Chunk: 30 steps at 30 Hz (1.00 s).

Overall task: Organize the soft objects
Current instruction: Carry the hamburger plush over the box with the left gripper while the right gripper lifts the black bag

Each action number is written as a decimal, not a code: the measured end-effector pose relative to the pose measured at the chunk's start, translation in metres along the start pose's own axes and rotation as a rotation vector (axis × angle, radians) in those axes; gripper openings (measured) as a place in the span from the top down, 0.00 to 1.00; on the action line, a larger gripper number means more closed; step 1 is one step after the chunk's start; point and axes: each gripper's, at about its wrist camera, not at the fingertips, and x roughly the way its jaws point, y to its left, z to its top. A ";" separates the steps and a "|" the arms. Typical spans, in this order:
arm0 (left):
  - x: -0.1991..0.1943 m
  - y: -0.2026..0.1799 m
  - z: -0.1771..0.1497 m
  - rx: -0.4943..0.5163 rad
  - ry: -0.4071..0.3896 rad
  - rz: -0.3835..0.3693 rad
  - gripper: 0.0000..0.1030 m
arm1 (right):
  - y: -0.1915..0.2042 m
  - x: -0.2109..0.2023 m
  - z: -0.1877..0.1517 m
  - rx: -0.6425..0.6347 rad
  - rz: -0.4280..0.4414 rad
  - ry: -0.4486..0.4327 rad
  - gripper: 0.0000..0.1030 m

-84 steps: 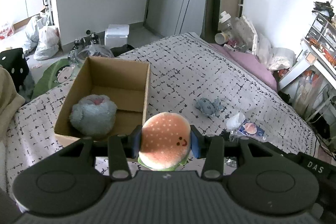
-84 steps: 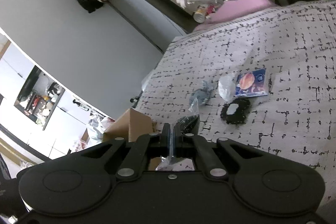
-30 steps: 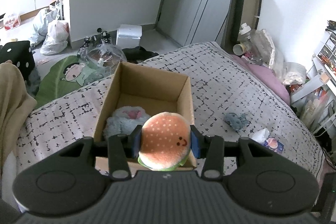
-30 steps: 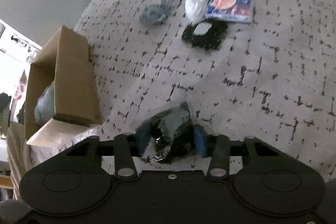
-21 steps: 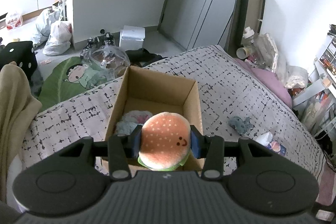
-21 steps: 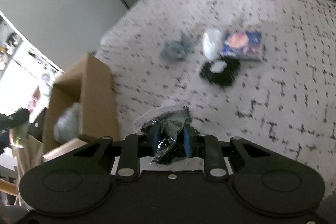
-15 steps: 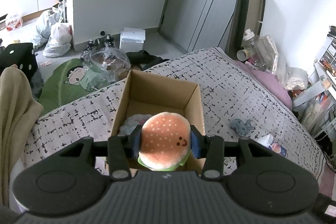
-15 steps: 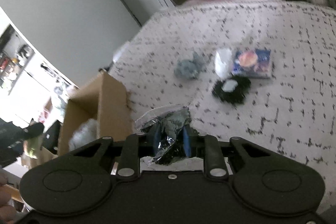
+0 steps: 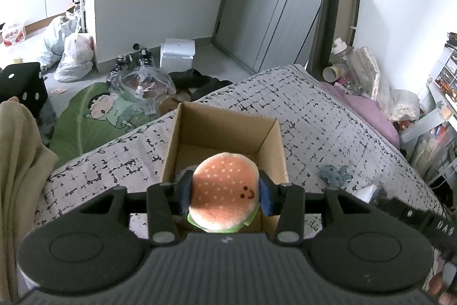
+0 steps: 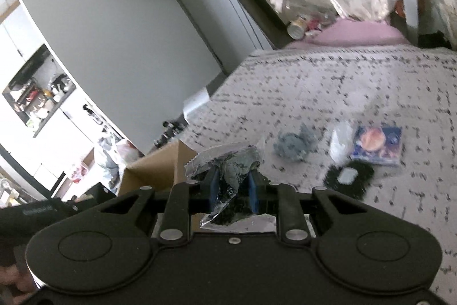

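Note:
My left gripper (image 9: 224, 195) is shut on a round burger plush (image 9: 224, 192) with a smiling face, held above the near end of an open cardboard box (image 9: 270, 150) on the bed. A grey fluffy toy in the box is almost hidden behind the burger. My right gripper (image 10: 233, 185) is shut on a clear plastic bag with a dark soft item (image 10: 228, 166), held above the bed to the right of the box (image 10: 155, 172). A small grey-blue plush (image 10: 295, 143) lies on the bedspread; it also shows in the left wrist view (image 9: 332, 173).
A black fuzzy piece (image 10: 348, 176), a white wad (image 10: 340, 139) and a printed packet (image 10: 377, 143) lie on the patterned bedspread (image 9: 314, 127). A pink pillow (image 9: 368, 107) and clutter sit at the bed's head. Bags and a green mat (image 9: 94, 116) are on the floor.
My left gripper has carried the burger from right of the box to over its near end. My right gripper dipped to the bed, closed on the plastic bag and lifted it.

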 end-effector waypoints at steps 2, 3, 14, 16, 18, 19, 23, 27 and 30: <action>0.004 0.000 0.000 0.003 0.005 -0.007 0.56 | 0.003 0.002 0.004 -0.008 0.016 -0.010 0.79; 0.005 0.000 0.001 0.004 0.009 -0.012 0.56 | 0.005 0.003 0.006 -0.013 0.020 -0.012 0.79; 0.027 -0.009 0.002 0.008 0.050 -0.053 0.56 | 0.022 0.020 0.012 -0.043 0.073 -0.010 0.79; 0.031 -0.012 0.002 0.005 0.062 -0.065 0.56 | 0.024 0.023 0.012 -0.046 0.080 -0.009 0.79; 0.035 -0.014 0.000 0.007 0.072 -0.075 0.56 | 0.026 0.027 0.012 -0.046 0.086 -0.009 0.79; 0.038 -0.015 0.000 0.007 0.077 -0.077 0.56 | 0.027 0.028 0.013 -0.046 0.088 -0.007 0.79; 0.048 -0.018 -0.003 0.001 0.111 -0.098 0.55 | 0.029 0.031 0.010 -0.055 0.099 -0.002 0.79; 0.053 -0.013 -0.005 -0.026 0.122 -0.136 0.51 | 0.033 0.033 0.009 -0.063 0.115 -0.001 0.79; 0.054 -0.009 -0.004 -0.042 0.130 -0.139 0.47 | 0.039 0.035 0.007 -0.072 0.136 0.002 0.79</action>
